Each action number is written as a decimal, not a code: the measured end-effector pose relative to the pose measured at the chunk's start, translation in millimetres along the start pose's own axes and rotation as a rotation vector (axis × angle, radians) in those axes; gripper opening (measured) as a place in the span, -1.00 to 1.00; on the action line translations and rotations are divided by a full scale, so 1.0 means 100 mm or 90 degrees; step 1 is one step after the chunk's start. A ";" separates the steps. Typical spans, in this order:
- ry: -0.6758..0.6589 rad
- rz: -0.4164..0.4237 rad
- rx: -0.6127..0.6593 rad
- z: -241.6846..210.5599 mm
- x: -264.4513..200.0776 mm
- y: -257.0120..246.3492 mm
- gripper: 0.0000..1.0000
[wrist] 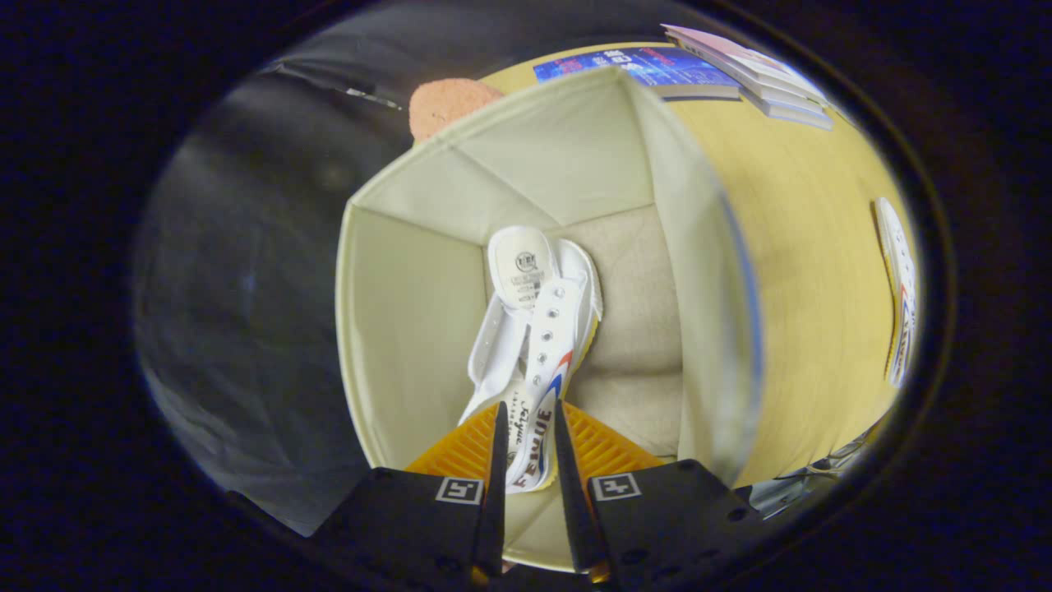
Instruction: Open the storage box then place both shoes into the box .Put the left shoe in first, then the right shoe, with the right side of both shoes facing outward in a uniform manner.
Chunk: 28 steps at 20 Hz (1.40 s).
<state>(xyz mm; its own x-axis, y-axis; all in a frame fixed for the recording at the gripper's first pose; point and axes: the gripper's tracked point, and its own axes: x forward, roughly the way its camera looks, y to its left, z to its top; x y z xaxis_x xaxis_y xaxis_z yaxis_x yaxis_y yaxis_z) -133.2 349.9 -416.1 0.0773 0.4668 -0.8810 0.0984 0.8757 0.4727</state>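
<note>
Gripper view
Gripper point(526, 423): its 2 fingers are drawn close together, and the side wall of a white shoe point(534, 345) is pinched between them, near the printed lettering.
Held shoe: it is hung inside the open storage box point(394, 304), reaching away from the fingers toward the box floor; a row of metal eyelets, a red and blue stripe and a stamped white insole are seen.
Shoe material: white canvas, with a thin yellowish sole edge shown along 1 side.
Storage box: pale cream fabric walls with folded creases are seen, and a coarser beige woven floor; the top is open and the shape is rectangular.
Second shoe point(897, 296): it is laid on the wooden table point(805, 271), well apart from the box, white with the same red and blue stripe.
Table: smooth, light yellow wood grain.
Books point(740, 70): a flat stack is placed beyond the box.
Pink object point(448, 103): rounded, rough-textured, seen just behind the box's far corner.
</note>
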 end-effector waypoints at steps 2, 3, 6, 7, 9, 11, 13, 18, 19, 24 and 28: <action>-0.026 0.041 0.017 0.15 -0.28 0.01 -0.34; -0.042 0.057 0.026 0.23 -0.42 -0.04 -0.31; -0.095 0.087 0.061 0.54 -0.84 -0.31 -0.29; -0.112 0.084 0.070 0.64 -0.97 -0.47 -0.29; -0.141 0.070 0.089 0.83 -1.20 -0.87 -0.29; -0.163 0.050 0.113 0.98 -1.38 -1.30 -0.29; -0.183 0.028 0.137 1.10 -1.51 -1.73 -0.29; -0.202 -0.027 0.181 1.20 -1.76 -2.72 -0.29; -0.200 -0.038 0.187 1.18 -1.78 -2.89 -0.29; -0.168 -0.111 0.188 1.03 -1.76 -3.69 -0.29; -0.135 -0.160 0.177 0.91 -1.66 -4.15 -0.29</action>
<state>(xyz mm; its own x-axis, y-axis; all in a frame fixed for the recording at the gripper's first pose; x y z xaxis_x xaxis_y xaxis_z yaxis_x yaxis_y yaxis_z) -96.5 -102.4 -463.7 0.2164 0.1821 -0.9592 0.4018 0.8788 0.2575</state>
